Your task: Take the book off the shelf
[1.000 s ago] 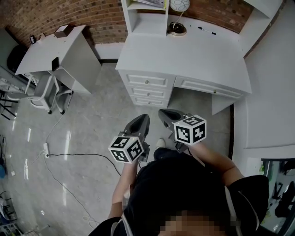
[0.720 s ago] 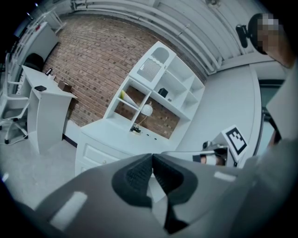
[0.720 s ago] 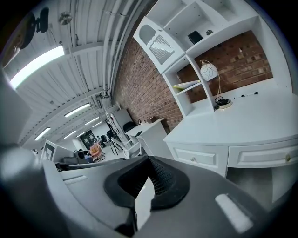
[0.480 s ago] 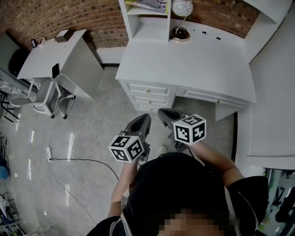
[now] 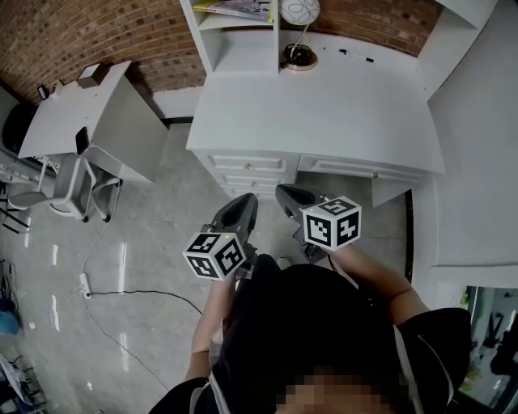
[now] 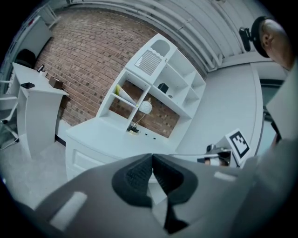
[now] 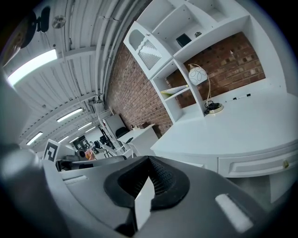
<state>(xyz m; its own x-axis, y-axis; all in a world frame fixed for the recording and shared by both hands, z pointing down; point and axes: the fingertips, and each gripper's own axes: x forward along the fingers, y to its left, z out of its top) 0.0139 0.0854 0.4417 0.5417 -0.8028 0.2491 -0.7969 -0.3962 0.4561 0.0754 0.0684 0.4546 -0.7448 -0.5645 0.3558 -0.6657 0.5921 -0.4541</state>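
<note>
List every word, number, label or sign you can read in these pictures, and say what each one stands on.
No text can be read anywhere in these views.
Book on the shelf: its cover print is too small and blurred to read.
Marker cubes: only black-and-white square patterns, no letters or digits.

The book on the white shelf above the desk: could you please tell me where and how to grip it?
Probably its front edge, coming straight in from the open front, over the desk. The book seems to lie flat or nearly so in a compartment walled on both sides, so only that edge is free. The left tool and right tool are shut and must open first.
</note>
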